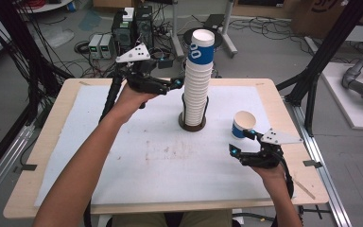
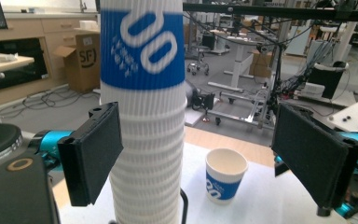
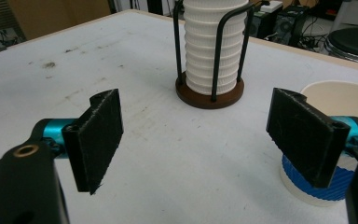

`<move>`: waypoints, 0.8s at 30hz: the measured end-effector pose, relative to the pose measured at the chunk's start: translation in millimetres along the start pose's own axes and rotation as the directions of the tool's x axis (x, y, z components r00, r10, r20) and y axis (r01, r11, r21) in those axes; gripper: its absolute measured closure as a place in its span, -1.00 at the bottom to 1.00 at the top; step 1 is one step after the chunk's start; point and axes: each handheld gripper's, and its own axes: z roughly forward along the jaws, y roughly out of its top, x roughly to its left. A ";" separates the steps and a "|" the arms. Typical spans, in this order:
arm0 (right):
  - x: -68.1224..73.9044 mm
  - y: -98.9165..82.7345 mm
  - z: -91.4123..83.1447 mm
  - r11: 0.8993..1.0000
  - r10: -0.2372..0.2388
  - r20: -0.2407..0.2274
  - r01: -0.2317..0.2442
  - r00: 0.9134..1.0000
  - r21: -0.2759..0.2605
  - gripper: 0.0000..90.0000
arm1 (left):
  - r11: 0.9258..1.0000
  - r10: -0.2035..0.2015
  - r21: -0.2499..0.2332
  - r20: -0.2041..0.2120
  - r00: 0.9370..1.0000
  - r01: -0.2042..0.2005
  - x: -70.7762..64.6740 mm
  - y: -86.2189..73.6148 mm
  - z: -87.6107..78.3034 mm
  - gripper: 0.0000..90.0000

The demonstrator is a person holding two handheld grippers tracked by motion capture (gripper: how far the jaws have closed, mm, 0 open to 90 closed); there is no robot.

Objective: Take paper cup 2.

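Note:
A tall stack of white ribbed paper cups (image 1: 199, 80), the top one banded blue, stands in a black wire holder on a brown base (image 1: 192, 126) at the table's middle. My left gripper (image 1: 172, 72) is raised beside the stack's upper part, open. In the left gripper view the stack (image 2: 142, 140) rises between the jaws, close to the left pad (image 2: 93, 154) and far from the right one. A single blue-and-white cup (image 1: 243, 124) stands upright at the right. My right gripper (image 1: 242, 142) sits just in front of it, open and empty; in its own view the cup (image 3: 340, 98) is behind the right pad.
A white mat (image 1: 170, 161) covers the wooden table (image 1: 42, 170). Black frame posts (image 1: 312, 71) flank the table. Computers and cables (image 1: 123, 38) lie on the floor beyond the far edge.

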 end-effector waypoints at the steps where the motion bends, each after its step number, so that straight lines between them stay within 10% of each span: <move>1: 0.2 0.1 -0.3 1.000 0.004 0.000 -0.004 1.000 0.002 -0.58 | 1.000 -0.001 0.005 -0.006 1.000 0.001 1.0 2.8 2.8 -0.64; 24: -4.3 0.2 -6.0 1.000 0.021 -0.012 -0.021 1.000 -0.020 -0.58 | 0.999 -0.017 0.041 -0.078 0.997 0.020 28.3 44.8 61.7 -0.64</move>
